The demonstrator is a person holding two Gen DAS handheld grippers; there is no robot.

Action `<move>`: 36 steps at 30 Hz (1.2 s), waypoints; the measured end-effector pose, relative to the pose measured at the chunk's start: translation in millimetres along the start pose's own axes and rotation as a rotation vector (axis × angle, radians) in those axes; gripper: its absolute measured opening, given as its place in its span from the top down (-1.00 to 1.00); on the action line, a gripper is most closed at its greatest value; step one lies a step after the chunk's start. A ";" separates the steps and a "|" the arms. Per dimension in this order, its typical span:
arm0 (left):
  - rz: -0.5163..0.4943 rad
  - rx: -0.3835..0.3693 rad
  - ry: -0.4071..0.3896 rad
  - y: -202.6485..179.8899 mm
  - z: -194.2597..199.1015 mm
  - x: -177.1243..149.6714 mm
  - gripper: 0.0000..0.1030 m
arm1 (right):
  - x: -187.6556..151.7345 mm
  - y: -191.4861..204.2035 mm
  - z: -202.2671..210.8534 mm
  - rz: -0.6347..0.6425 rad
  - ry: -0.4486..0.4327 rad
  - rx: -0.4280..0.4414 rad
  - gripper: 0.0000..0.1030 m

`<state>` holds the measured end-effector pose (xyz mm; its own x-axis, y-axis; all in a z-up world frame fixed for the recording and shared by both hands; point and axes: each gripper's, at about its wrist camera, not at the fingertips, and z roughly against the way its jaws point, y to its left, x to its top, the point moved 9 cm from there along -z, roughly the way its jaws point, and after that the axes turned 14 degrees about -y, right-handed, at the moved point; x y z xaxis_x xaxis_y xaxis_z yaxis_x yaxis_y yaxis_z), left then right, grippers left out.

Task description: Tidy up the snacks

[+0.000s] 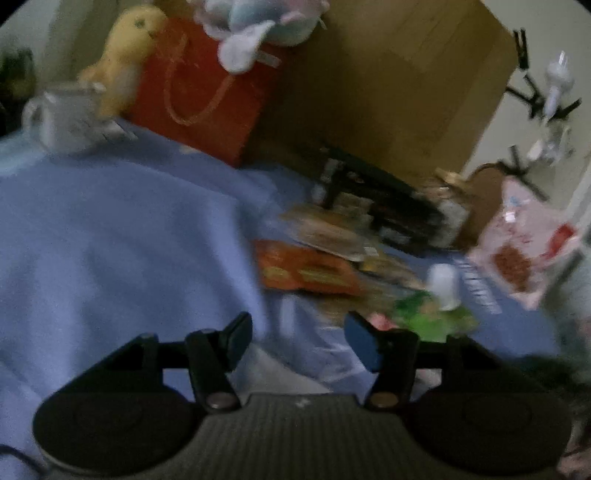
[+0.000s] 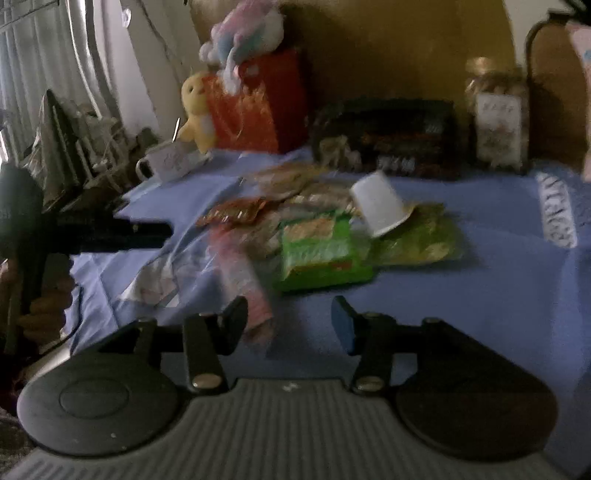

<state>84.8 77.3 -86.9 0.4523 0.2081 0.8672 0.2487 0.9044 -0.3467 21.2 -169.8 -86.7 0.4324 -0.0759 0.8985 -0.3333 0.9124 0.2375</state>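
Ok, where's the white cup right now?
In the right wrist view the white cup lies tipped over, right of centre on the blue cloth, resting on the green snack packets just in front of the dark basket.

Blue cloth (image 2: 480, 295) covers the surface, with a white mug (image 2: 166, 160), yellow plush chick (image 2: 197, 110) and red gift bag (image 2: 266, 103) topped by a pastel plush (image 2: 243, 33) along the back, before a cardboard box (image 1: 388, 81).

Left claw (image 1: 297, 341) open, empty, above blue-cloth surface (image 1: 110, 229). Orange snack packet (image 1: 306, 271) ahead; white cup (image 1: 445, 286) on green packet (image 1: 434, 317). Blurred.
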 end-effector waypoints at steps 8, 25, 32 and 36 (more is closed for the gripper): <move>-0.038 0.114 -0.123 24.1 4.6 -1.1 -0.03 | 40.9 -48.9 4.7 -0.140 -0.352 -0.321 -0.23; 0.054 0.177 -0.143 40.8 6.8 0.6 -0.03 | 22.7 -84.6 -6.7 -0.296 -0.348 -0.470 -0.29; 0.044 0.184 -0.143 40.5 6.7 0.9 -0.03 | 25.1 -76.2 -4.4 -0.268 -0.371 -0.445 -0.29; 0.037 0.187 -0.140 39.9 6.5 0.6 -0.03 | 25.6 -76.5 -4.1 -0.274 -0.373 -0.442 -0.30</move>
<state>89.4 115.9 -97.9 0.3318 0.2805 0.9007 0.0655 0.9456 -0.3186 61.2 -239.9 -83.4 0.1059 -0.3919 0.9139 0.1589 0.9139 0.3735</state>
